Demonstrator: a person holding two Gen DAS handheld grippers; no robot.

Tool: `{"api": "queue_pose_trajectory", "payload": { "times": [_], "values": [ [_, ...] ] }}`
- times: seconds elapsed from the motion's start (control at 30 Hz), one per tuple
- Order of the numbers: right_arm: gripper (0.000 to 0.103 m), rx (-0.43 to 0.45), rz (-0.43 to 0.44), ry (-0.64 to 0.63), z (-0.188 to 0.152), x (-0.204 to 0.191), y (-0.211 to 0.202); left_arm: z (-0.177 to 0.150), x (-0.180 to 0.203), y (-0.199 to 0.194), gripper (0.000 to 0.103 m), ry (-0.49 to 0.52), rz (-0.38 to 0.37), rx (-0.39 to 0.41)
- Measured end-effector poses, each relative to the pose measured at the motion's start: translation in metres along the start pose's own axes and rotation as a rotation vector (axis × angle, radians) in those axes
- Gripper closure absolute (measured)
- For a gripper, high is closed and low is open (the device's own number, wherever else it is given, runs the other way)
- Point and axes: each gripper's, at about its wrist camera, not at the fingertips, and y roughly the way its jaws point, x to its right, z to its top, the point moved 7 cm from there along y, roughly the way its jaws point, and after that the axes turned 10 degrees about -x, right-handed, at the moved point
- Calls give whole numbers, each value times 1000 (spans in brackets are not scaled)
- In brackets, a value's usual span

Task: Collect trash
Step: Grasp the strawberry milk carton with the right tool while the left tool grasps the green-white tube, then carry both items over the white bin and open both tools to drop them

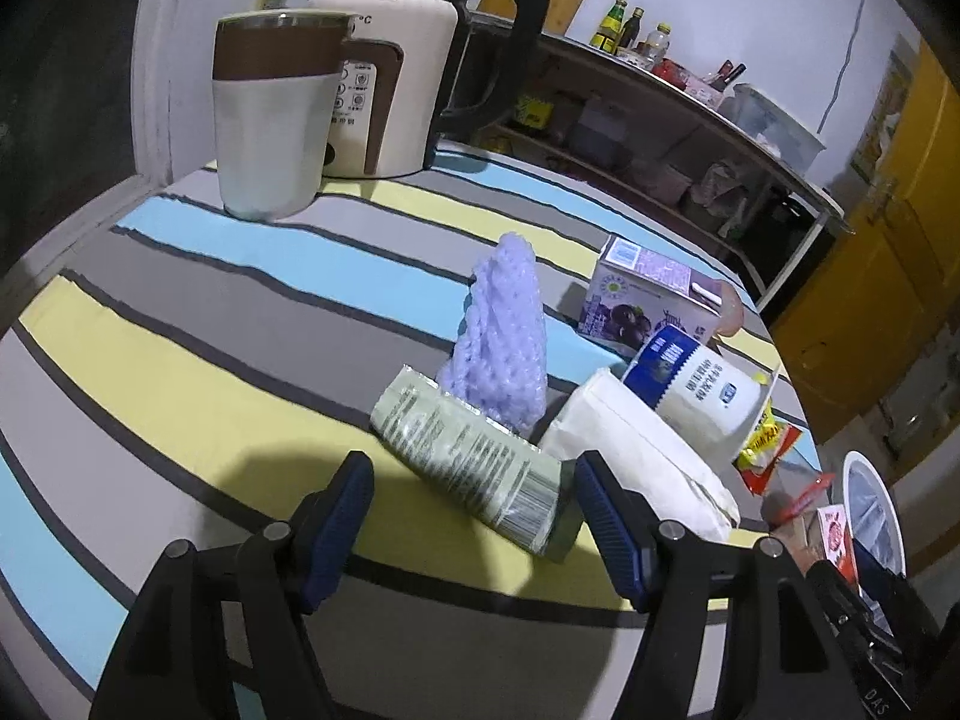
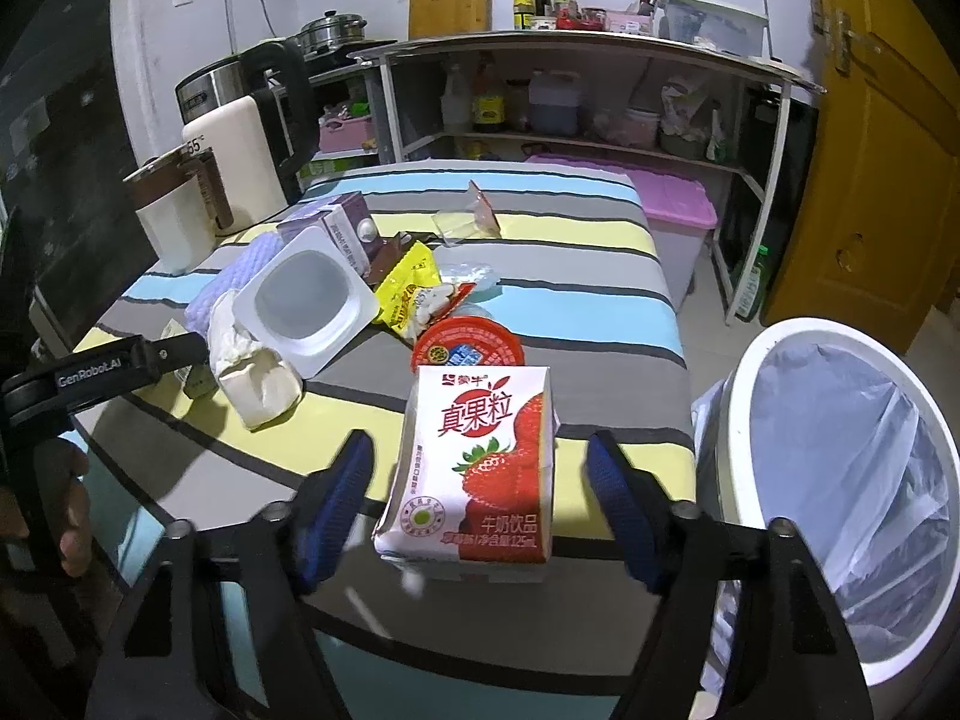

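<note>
I have both tools spread wide and gripping nothing. My landmark is the strawberry milk carton (image 2: 480, 468), which stands upright near the front edge of the striped surface (image 2: 570, 324), between the blue pads of my right tool (image 2: 480, 498) with a clear gap on either side. I judge it empty or nearly so: light, thin-walled, one lower corner already dented. It should crush rather than resist, so I would close across its two broad sides around mid-height and stop as soon as the pads bite. Its glossy print looks slippery, which argues for a square grip rather than an edge pinch.

The lined bin (image 2: 840, 480) stands on the floor just right of the carton, beside the surface.

Behind the carton lies a red foil lid (image 2: 468, 348), then a yellow wrapper (image 2: 408, 294). Left of those a white yoghurt tub (image 2: 306, 306) lies on its side, and left of the carton sits a crumpled white paper bag (image 2: 258, 390).

Further left of the carton, my left tool (image 1: 474, 498) hovers over a pale green printed packet (image 1: 474, 468), whose near end lies between the jaws, untouched as far as I can tell. It looks soft and flat; I would take it across its narrow width. A purple foam net (image 1: 498, 336) stands behind it, springy and nearly weightless.
</note>
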Motion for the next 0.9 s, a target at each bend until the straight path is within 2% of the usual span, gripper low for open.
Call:
{"api": "queue_pose_trajectory", "payload": {
  "times": [0.07,0.23,0.33,0.6,0.9],
  "values": [
    [50,-7,-3,8,-1,1,1,-1,2,1,44,7,12,-3],
    [50,-4,-1,9,-2,2,0,-3,3,2,68,37,59,-10],
    [51,1,2,12,-3,2,-2,-6,1,0,74,47,63,-10],
    [51,22,3,14,-7,2,-15,-21,-7,-18,78,73,85,8],
    [51,68,18,26,-15,0,-40,-41,8,-53,78,133,39,41]
  ]
}}
